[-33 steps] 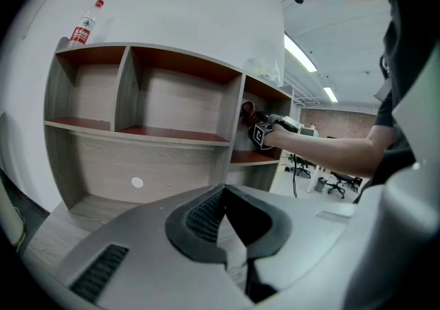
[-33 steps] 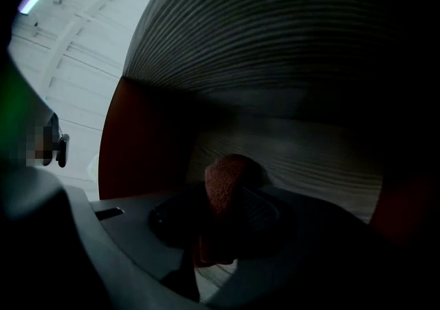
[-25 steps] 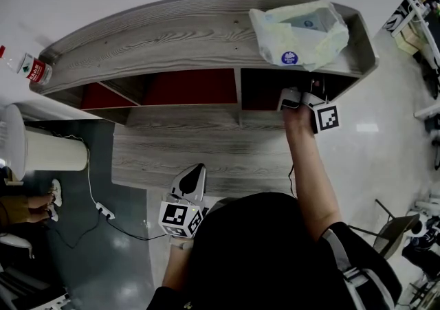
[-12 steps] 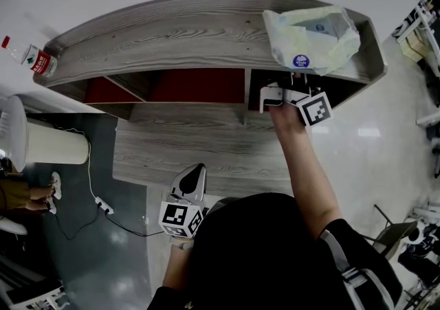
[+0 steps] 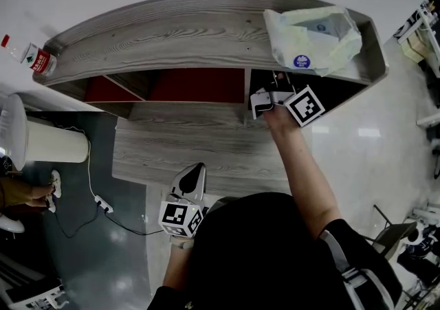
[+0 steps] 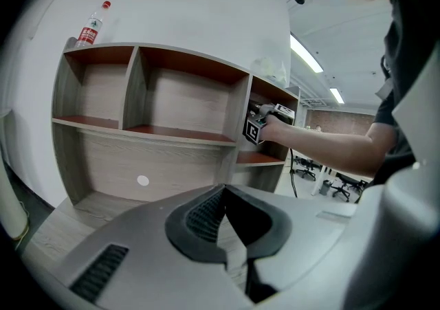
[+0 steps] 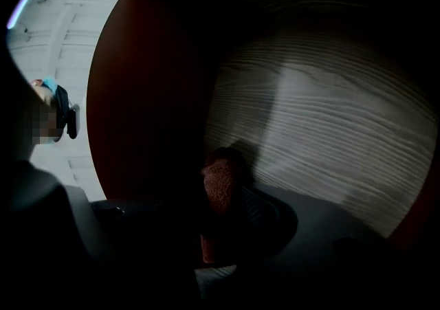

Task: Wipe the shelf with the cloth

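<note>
The wood-grain shelf point(image 5: 172, 34) has red-lined compartments and fills the upper head view. My right gripper point(image 5: 273, 94) reaches into the mouth of the right-hand upper compartment, near its left divider. In the dark right gripper view it point(image 7: 228, 200) is shut on a reddish-brown cloth point(image 7: 220, 183), which stands up between the jaws close to the compartment's wood-grain wall point(image 7: 323, 130). Low by the person's body, well short of the shelf, my left gripper point(image 5: 196, 171) points at the unit. Its jaws point(image 6: 223, 192) are shut with nothing between them.
A pale plastic bag point(image 5: 313, 34) lies on the shelf top at the right, and a water bottle point(image 5: 31, 58) lies at its left end. A white cylindrical bin point(image 5: 41, 147) and a power strip point(image 5: 104, 210) with its cable sit on the floor at the left.
My right gripper has slid leftward with the cloth along the right compartment, from its middle toward the divider. The left gripper has stayed put.
</note>
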`<state>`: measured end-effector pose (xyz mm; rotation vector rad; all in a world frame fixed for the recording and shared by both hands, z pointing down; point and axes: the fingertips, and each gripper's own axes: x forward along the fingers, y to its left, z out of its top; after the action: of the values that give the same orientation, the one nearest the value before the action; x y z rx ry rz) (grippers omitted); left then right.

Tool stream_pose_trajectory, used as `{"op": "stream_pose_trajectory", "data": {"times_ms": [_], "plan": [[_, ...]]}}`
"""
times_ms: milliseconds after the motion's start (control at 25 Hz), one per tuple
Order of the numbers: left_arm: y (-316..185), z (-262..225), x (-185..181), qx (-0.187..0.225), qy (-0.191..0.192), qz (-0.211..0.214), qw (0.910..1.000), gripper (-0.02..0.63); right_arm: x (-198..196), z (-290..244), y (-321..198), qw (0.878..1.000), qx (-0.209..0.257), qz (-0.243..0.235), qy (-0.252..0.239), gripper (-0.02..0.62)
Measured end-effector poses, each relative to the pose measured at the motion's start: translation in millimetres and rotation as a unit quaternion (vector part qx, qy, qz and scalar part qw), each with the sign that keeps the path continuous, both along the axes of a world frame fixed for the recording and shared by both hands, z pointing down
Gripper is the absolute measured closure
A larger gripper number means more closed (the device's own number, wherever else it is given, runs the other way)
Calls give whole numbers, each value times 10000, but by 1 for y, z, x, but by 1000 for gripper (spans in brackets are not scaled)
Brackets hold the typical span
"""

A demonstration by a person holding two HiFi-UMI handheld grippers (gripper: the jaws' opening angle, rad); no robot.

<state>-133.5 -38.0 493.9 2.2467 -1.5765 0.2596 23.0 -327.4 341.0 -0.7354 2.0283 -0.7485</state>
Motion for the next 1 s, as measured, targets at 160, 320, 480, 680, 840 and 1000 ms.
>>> {"op": "stream_pose_trajectory", "data": {"times_ms": [160, 320, 480, 680, 840, 1000], "plan": [[-4, -1, 9, 20, 6, 106, 9999, 598, 7, 22, -3, 9986, -338, 117, 385, 486], [-7, -1, 18, 36, 14, 218, 9998, 598, 36, 43, -6, 9950, -720, 511, 470, 486], [-8, -2, 23, 38, 11, 294, 9996, 598, 73, 56, -8, 9894, -1013, 1012, 255, 485], [-9, -4, 27, 98, -7, 394, 9992, 598, 114, 71, -8, 9754, -1451, 1660, -28, 483], [-7, -5, 28, 102, -8, 410, 9991, 598, 134, 81, -5, 9635, -1725, 2045, -95, 483], [-5, -5, 29, 107, 10, 429, 9990, 598, 132, 83, 1, 9631, -1831, 1971, 5, 483]]}}
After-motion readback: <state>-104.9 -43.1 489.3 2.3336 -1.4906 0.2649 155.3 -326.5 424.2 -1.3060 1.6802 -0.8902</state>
